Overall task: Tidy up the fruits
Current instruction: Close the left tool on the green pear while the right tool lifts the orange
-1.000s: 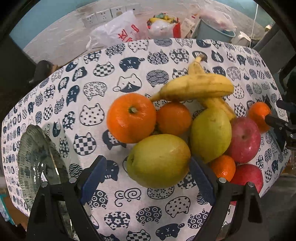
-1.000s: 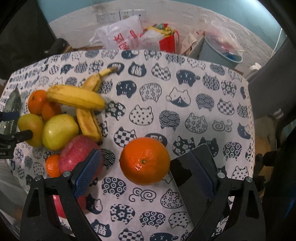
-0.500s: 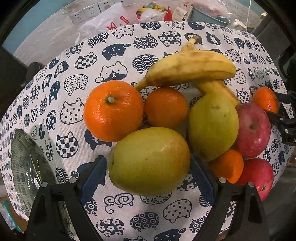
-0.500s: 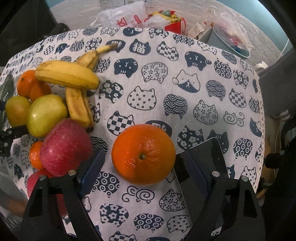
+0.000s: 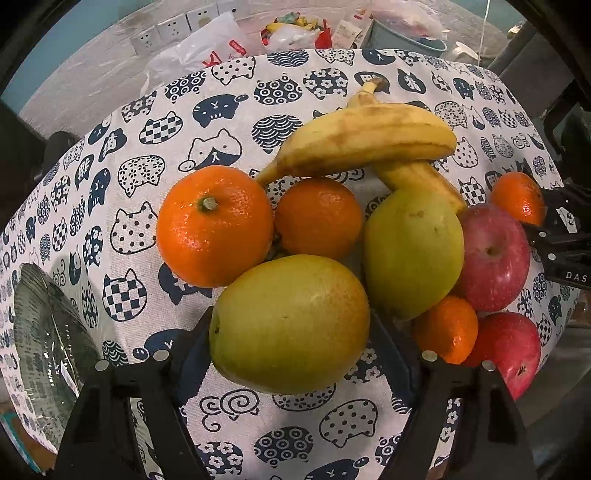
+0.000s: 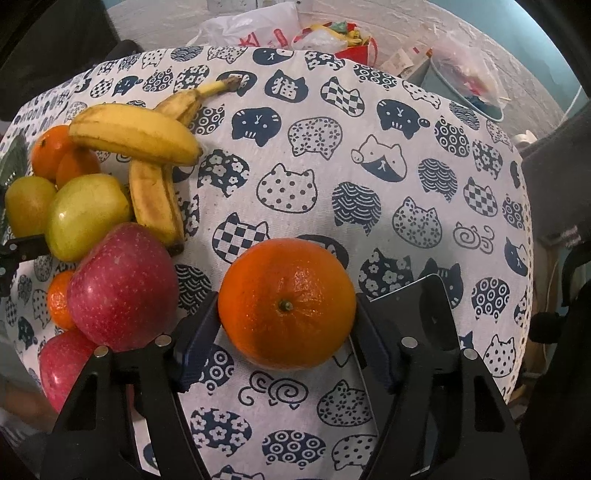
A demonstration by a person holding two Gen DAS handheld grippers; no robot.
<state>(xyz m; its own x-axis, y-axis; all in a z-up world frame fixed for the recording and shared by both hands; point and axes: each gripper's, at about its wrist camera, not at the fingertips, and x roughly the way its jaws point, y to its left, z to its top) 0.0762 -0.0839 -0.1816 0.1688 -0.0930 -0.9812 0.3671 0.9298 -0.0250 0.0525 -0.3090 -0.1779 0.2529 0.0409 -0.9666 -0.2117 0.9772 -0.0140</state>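
In the left wrist view, my left gripper (image 5: 291, 321) points down over a green-yellow pear (image 5: 291, 332) at the near edge of a fruit pile. Its jaws are closing, and both blue pads touch the pear's sides. Behind it lie a big orange (image 5: 214, 225), a smaller orange (image 5: 317, 218), a second pear (image 5: 413, 251), two bananas (image 5: 365, 136) and red apples (image 5: 495, 258). In the right wrist view, my right gripper (image 6: 285, 301) is closing on a lone orange (image 6: 286, 302) that rests on the cat-print cloth (image 6: 369, 166). Its pads touch both sides.
A ribbed glass plate (image 5: 40, 332) sits at the table's left edge. A dark flat slab (image 6: 417, 314) lies on the cloth under my right finger. A red apple (image 6: 123, 284) is just left of the right gripper. Plastic bags (image 6: 258, 29) and a bin (image 6: 465, 85) stand on the floor beyond the table.
Both grippers have come down onto their fruit. Their jaws have narrowed from wide open until the pads meet the pear and the orange.
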